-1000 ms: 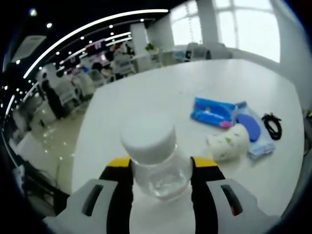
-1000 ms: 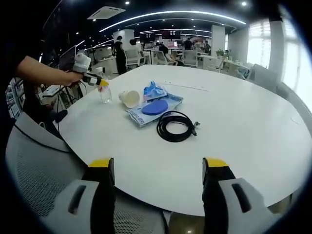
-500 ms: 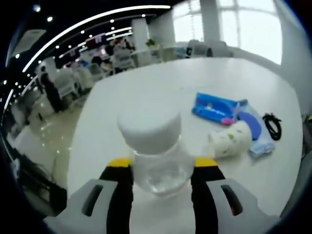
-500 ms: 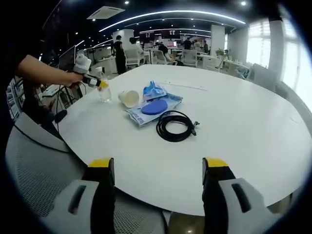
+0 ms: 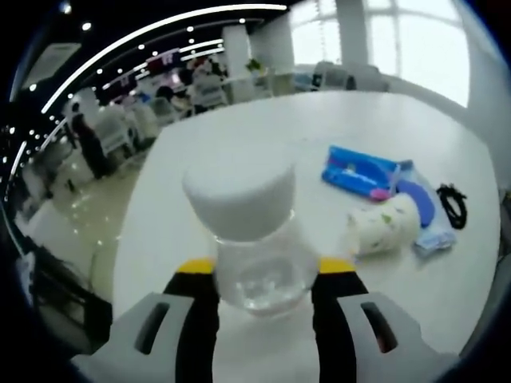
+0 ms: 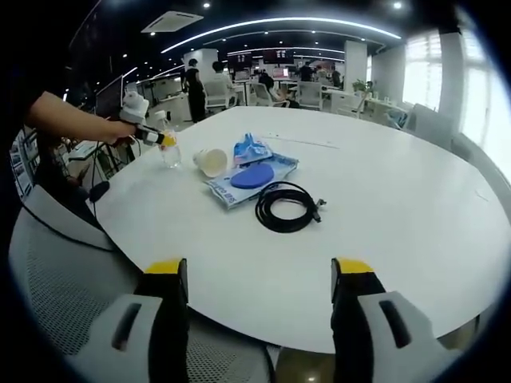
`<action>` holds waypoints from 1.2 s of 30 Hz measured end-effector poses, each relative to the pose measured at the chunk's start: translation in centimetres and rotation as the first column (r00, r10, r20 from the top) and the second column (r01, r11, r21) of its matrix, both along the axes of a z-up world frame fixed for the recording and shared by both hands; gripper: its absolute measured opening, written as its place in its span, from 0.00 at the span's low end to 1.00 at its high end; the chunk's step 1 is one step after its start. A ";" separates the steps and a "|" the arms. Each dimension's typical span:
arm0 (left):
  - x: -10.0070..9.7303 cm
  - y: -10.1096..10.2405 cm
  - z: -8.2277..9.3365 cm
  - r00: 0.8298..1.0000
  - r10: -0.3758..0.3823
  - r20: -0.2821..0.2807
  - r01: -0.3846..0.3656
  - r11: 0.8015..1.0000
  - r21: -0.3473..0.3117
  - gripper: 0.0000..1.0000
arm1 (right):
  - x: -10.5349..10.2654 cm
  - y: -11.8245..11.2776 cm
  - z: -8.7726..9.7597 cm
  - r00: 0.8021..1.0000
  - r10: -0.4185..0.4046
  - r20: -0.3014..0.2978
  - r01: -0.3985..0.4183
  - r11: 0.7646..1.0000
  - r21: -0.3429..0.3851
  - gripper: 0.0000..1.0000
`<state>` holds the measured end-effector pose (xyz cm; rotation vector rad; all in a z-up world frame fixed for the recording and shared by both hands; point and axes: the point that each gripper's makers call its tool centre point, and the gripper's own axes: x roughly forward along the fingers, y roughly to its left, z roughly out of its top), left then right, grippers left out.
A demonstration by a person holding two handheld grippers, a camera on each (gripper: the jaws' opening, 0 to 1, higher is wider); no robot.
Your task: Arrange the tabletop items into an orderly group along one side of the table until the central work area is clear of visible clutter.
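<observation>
Left gripper [image 5: 262, 279] is clamped on the bottle [image 5: 249, 239], near the table [image 6: 383, 199] edge left of the paper cup [image 6: 211, 161] — best set down upright, gently, just beside the cup. It's clear plastic, white-capped, seemingly little water inside. Right gripper [image 6: 259, 279] hangs spread apart, holding nothing, off the table's near edge.

clear plastic bottle with matt white cap [image 5: 254, 247]: glossy, between the left jaws
round white table [image 6: 383, 207]: smooth, faint sheen
coiled black cable [image 6: 286, 206]: matt rubbery
shiny blue plastic packet [image 5: 361, 170]: crinkled film
</observation>
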<state>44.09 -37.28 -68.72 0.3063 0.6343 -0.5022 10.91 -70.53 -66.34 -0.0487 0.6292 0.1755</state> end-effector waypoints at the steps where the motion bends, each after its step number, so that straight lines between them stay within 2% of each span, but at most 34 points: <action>1: 0.0 0.0 0.0 1.000 0.004 -0.002 -0.004 1.000 -0.002 0.42 | 0.0 0.0 0.0 1.000 -0.001 -0.001 0.001 1.000 0.000 0.73; 8: -0.2 0.0 0.0 1.000 -0.012 -0.006 0.012 1.000 0.000 0.42 | 0.0 0.0 0.0 1.000 -0.001 0.002 0.001 1.000 0.002 0.73; 11: -0.4 0.0 0.3 1.000 -0.019 0.012 0.019 1.000 0.015 0.42 | 0.1 -0.1 0.1 1.000 -0.003 0.005 0.003 1.000 0.003 0.73; 17: -0.5 0.1 1.8 0.999 -0.022 0.048 0.023 1.000 -0.017 0.42 | 0.2 -0.1 0.3 1.000 -0.007 0.012 0.007 1.000 0.007 0.73; 22: -0.8 0.2 2.3 0.999 -0.018 0.046 0.020 0.999 -0.033 0.40 | 0.2 0.0 0.4 1.000 -0.005 0.017 0.005 1.000 0.008 0.73; 36: -2.1 0.7 1.9 0.999 -0.016 0.027 0.016 1.000 0.004 0.36 | 0.2 0.1 0.6 1.000 -0.002 0.031 0.002 1.000 0.010 0.73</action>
